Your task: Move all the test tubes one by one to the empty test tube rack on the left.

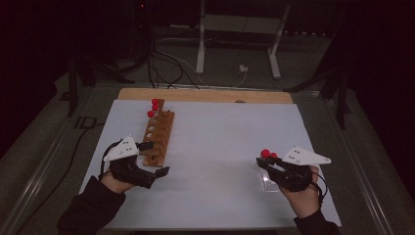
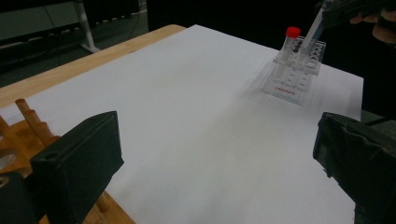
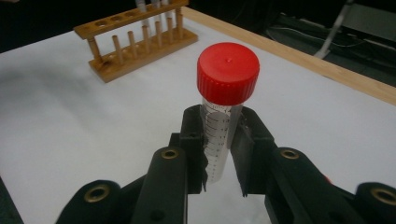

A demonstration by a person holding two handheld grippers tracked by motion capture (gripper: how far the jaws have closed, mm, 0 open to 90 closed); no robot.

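A: The right gripper is clamped on the clear plastic tube with the red screw cap. The two jaws press on the graduated wall just below the cap, and the tube stands nearly upright between them.

B: And where is it now? In the high view I see it at the near right of the white table sheet, just above the small clear plastic rack.

A: Yes. One other red-capped tube stands already in that rack. I think the danger is there: if the held tube goes down a little beside a hole, it can knock the neighbour or push the light rack, because nothing holds the rack.

B: The grip also is high on the tube. The bottom end can swing, and the smooth plastic can slip down in the pads.

A: The left gripper has its jaws wide apart with nothing between them. It rests at the near end of the long wooden rack with round holes, touching or nearly touching it; I cannot tell which.

B: So a careless move of the left hand could shift that rack, where more red-capped tubes stand at the far end.
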